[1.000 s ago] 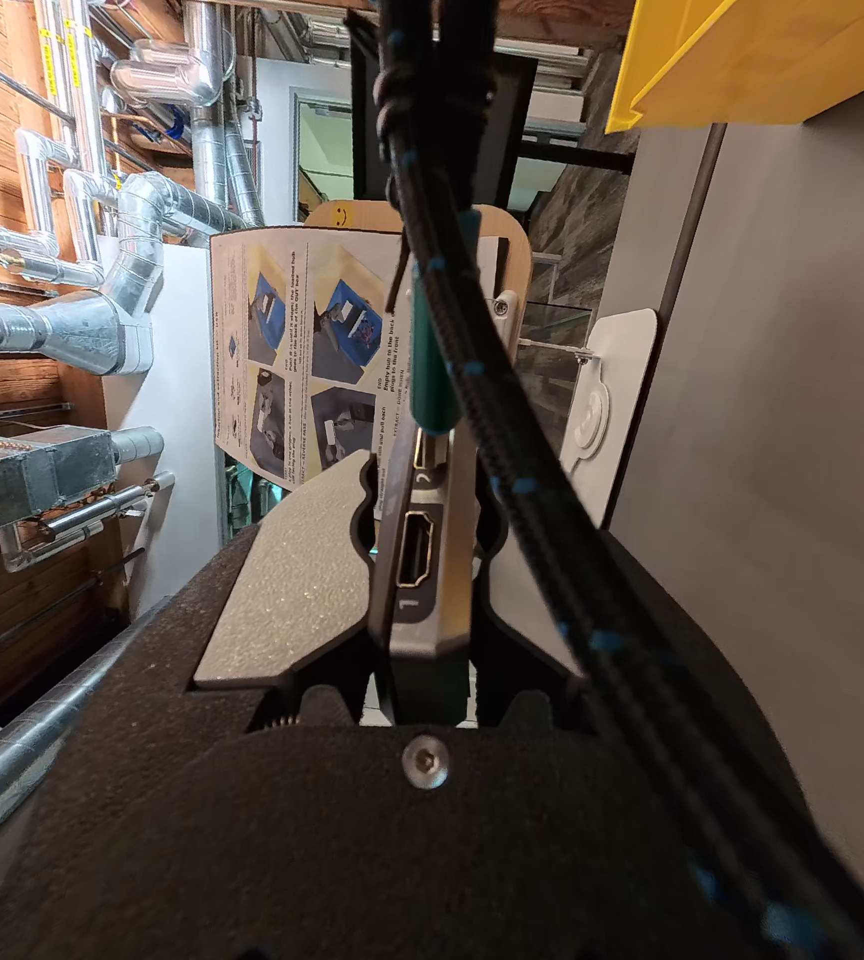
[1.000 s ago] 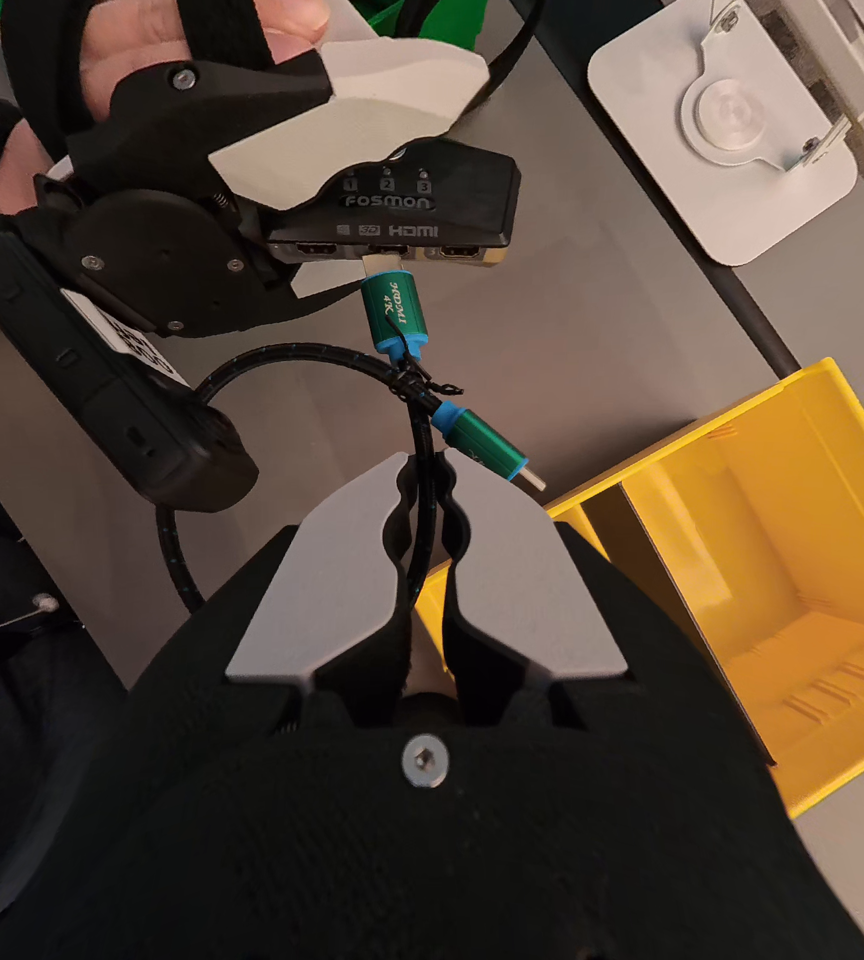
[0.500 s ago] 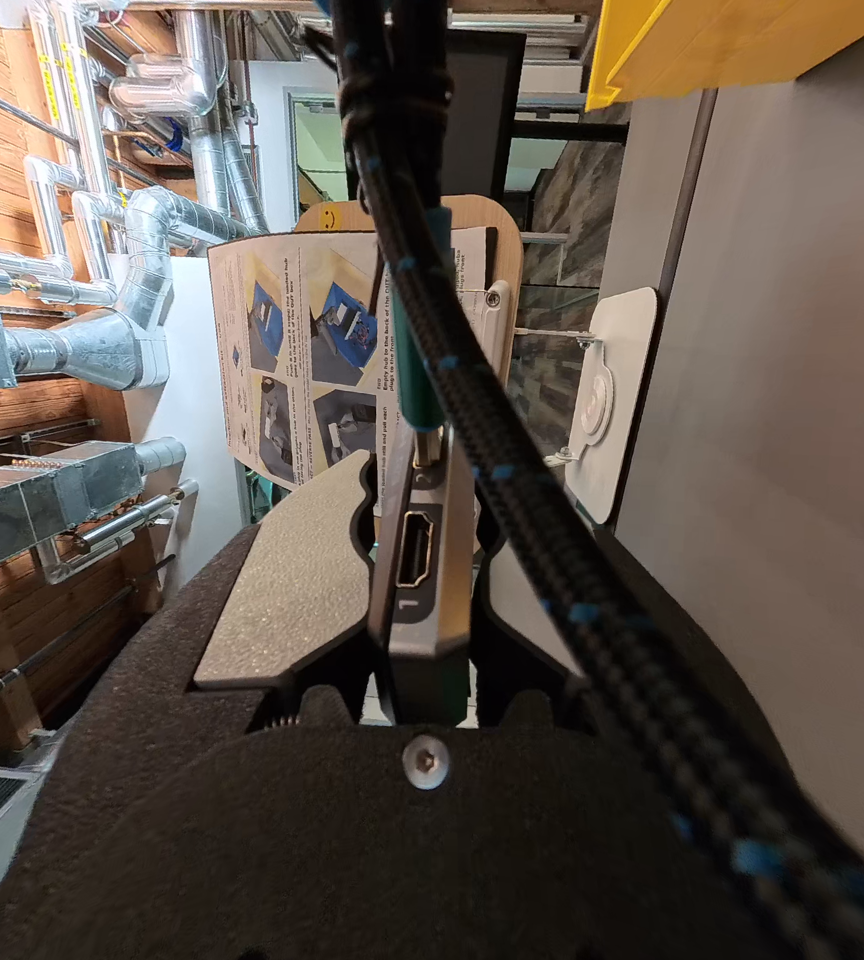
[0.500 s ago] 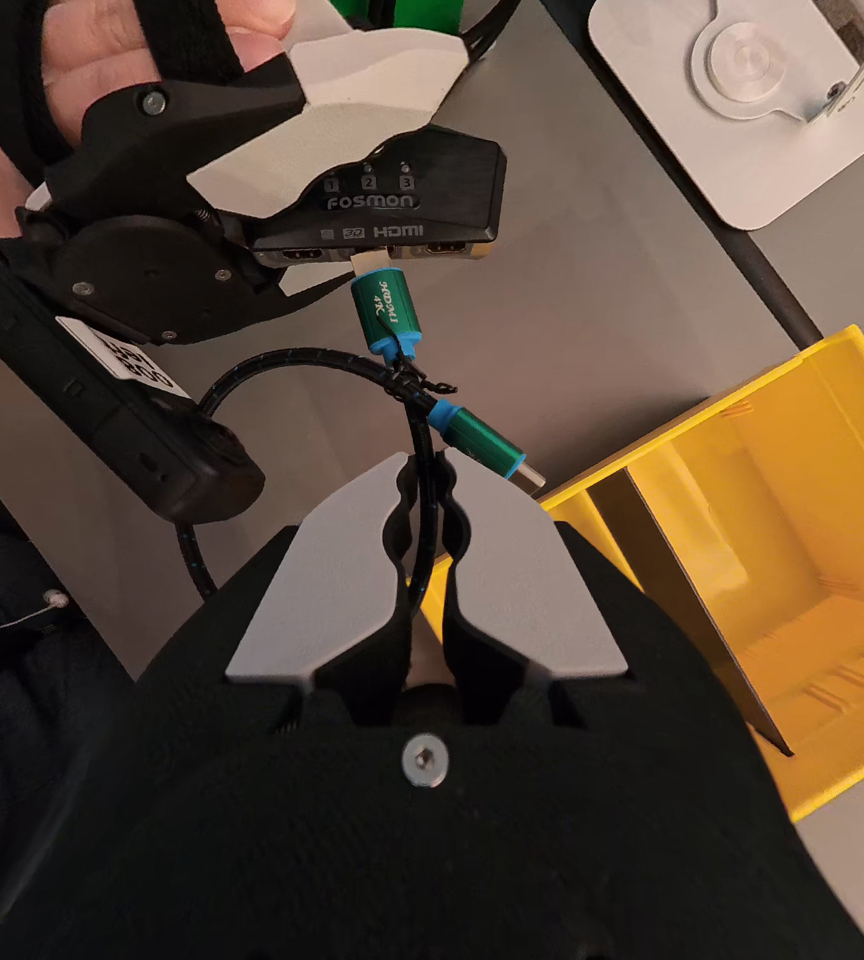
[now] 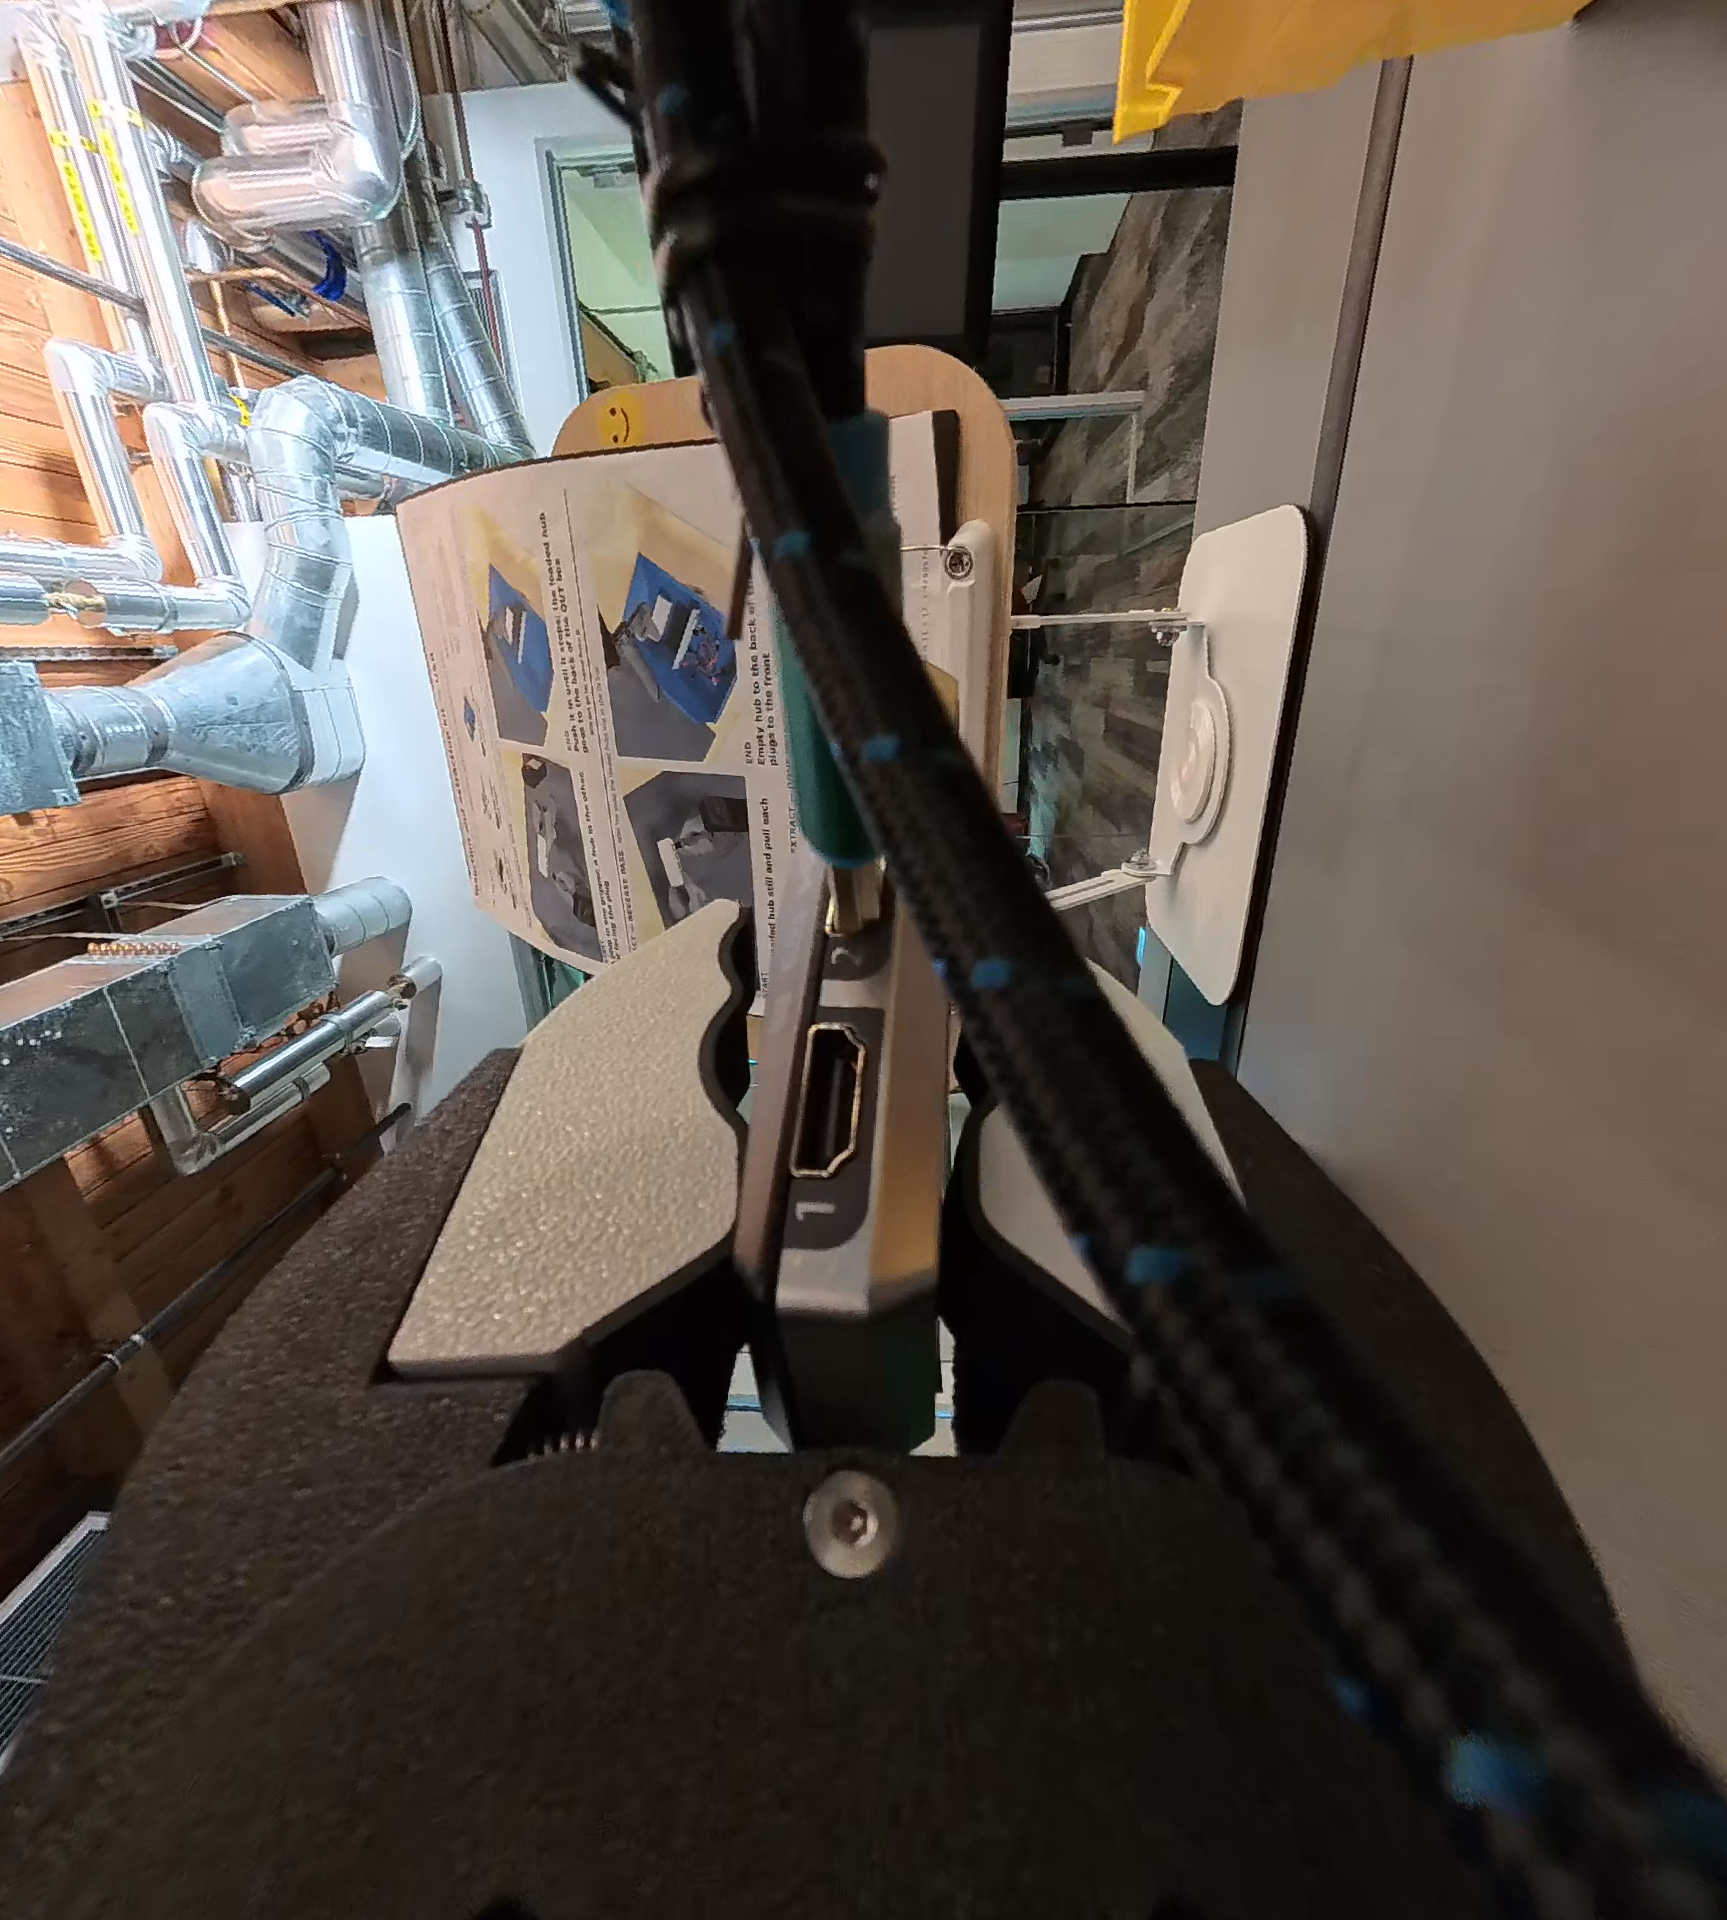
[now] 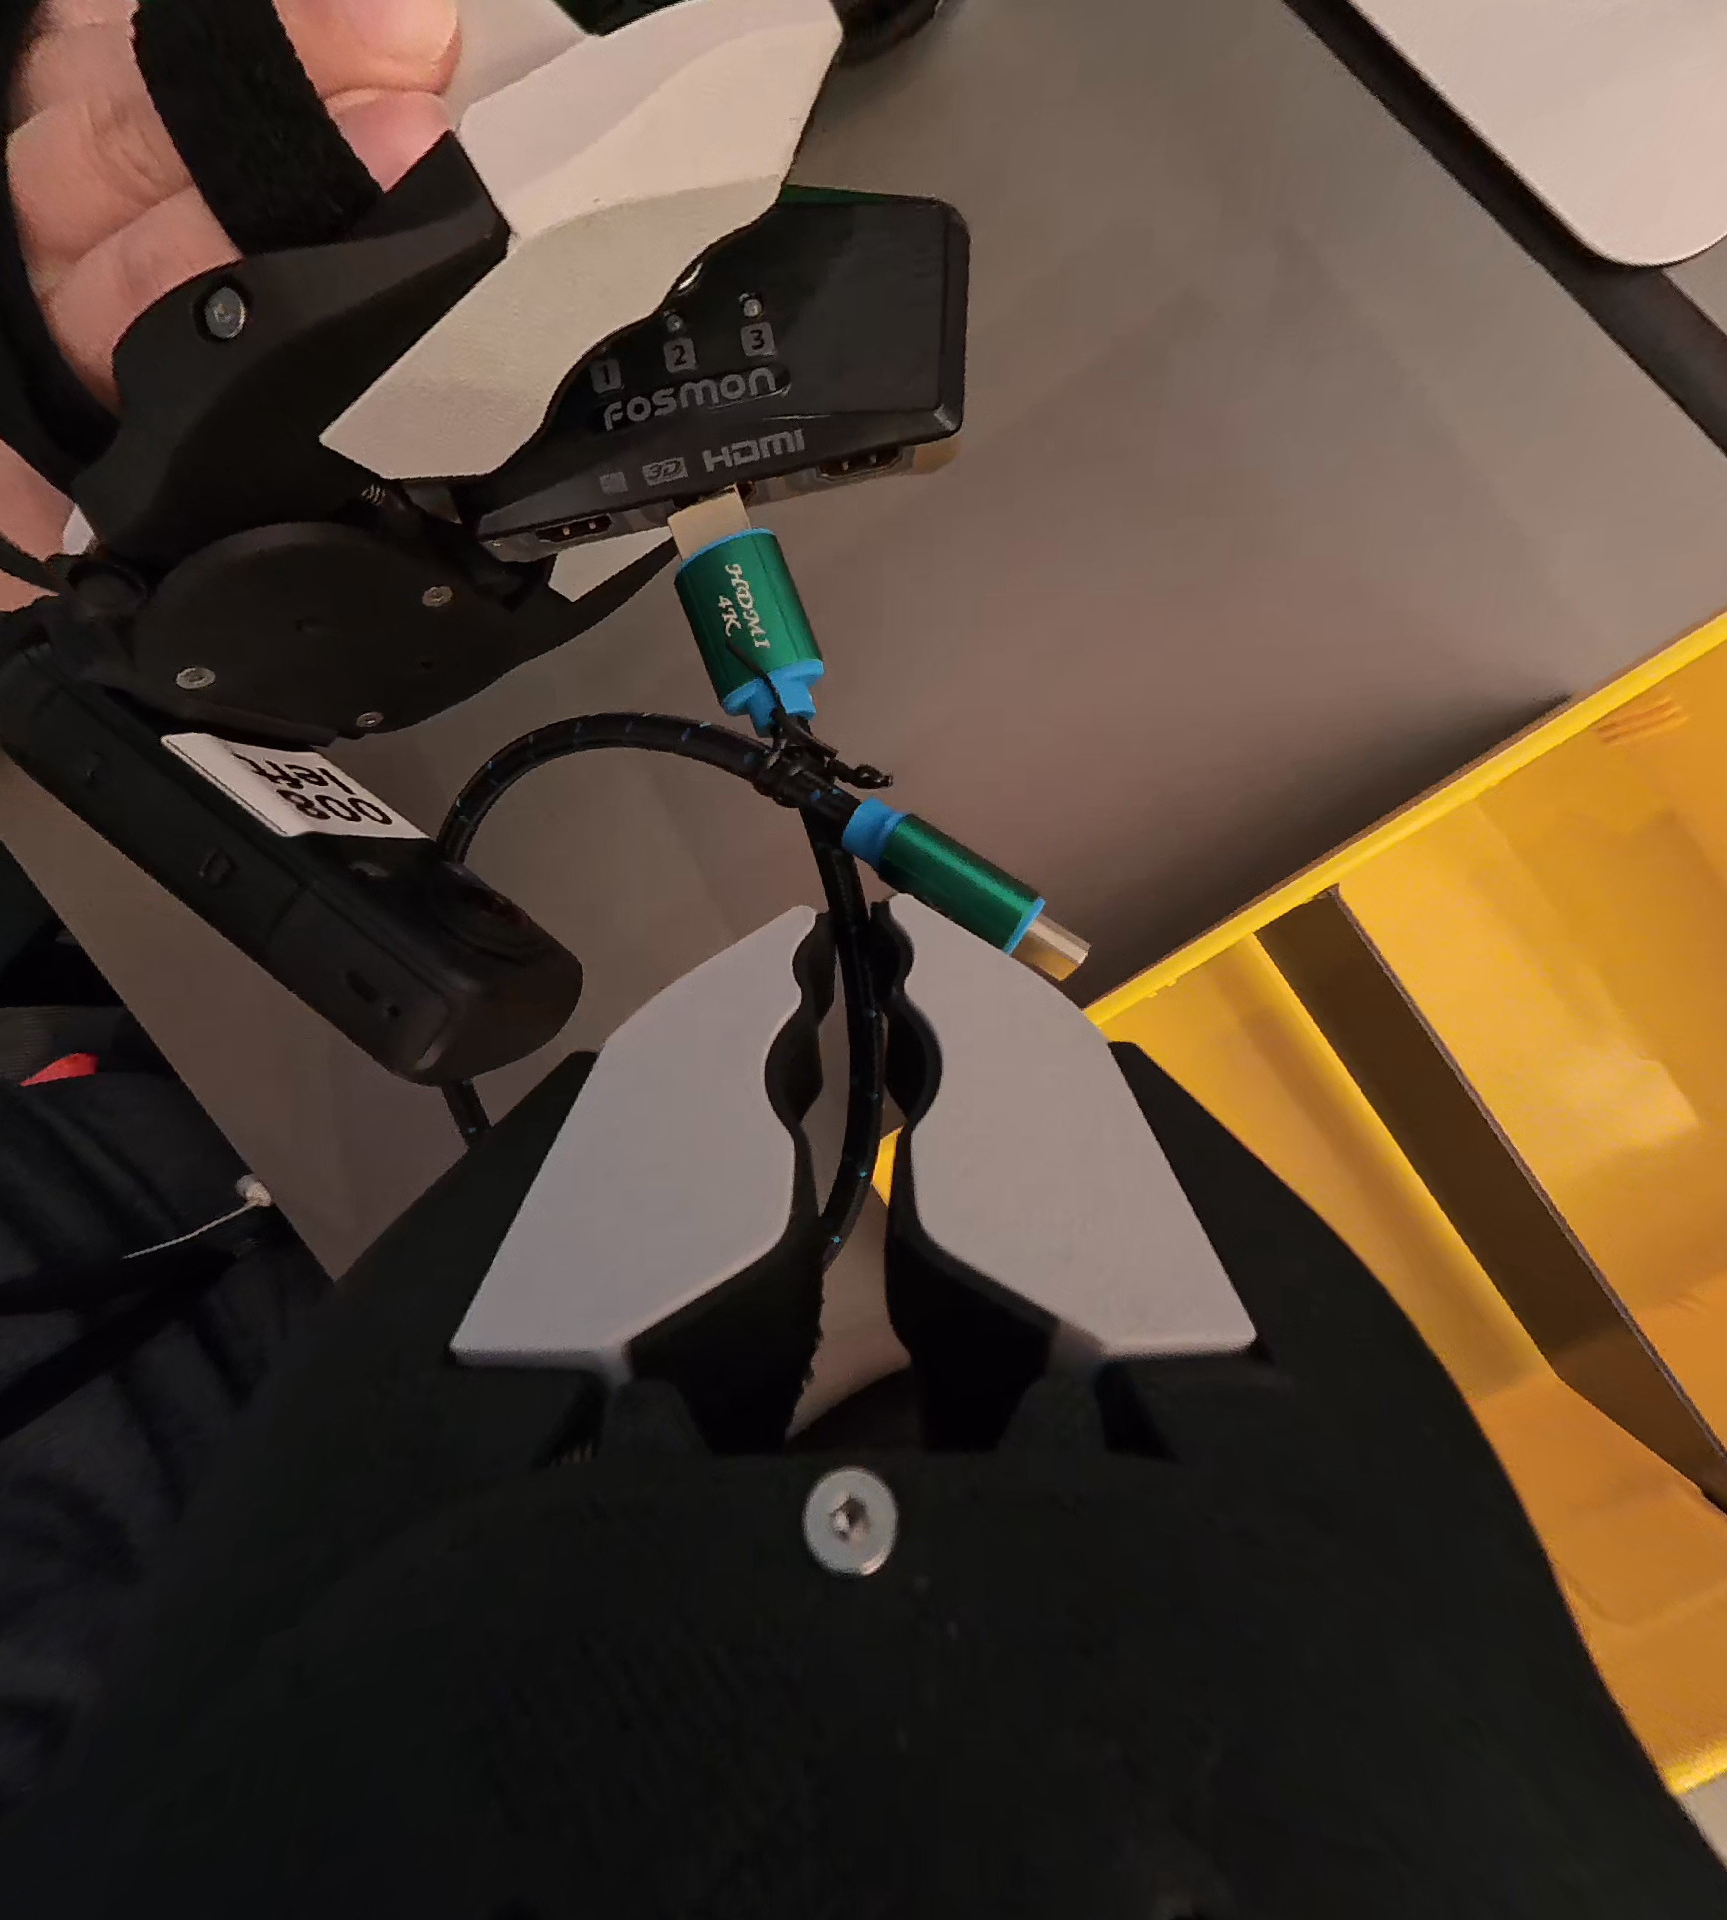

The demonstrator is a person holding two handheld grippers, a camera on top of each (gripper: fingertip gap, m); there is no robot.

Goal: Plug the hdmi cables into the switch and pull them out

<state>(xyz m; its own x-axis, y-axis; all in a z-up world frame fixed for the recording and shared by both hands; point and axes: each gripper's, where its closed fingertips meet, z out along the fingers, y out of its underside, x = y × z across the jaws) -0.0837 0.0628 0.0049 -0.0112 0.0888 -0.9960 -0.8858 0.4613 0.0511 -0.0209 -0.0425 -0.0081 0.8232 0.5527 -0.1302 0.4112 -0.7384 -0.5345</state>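
Note:
My left gripper (image 5: 880, 987) is shut on a black HDMI switch (image 5: 843, 1153), held edge-on with an empty port facing me. In the right wrist view the left gripper (image 6: 693, 301) holds the switch (image 6: 838, 343) above the grey table (image 6: 1254, 468). A green plug (image 6: 750, 623) has its metal tip partly in the middle port, and some bare metal still shows. My right gripper (image 6: 854, 925) is shut on the black braided cable (image 6: 859, 1039) just behind the plugs. A second green plug (image 6: 942, 878) hangs free beside it. The cable (image 5: 952, 862) crosses the left wrist view.
An open yellow bin (image 6: 1461, 1195) with a dark divider sits right of my right gripper. A white plate (image 6: 1617, 104) lies at the table's far edge. A person's hand (image 6: 111, 208) grips the left tool. A printed sheet on a wooden board (image 5: 610, 707) stands beyond the table. Some 12 cm of space lies between my two pairs of fingers.
Both grippers have drifted together a little across the table, so the bin and white plate slid toward the view's edge. The plug tip stays in the middle port. Both grips are unchanged.

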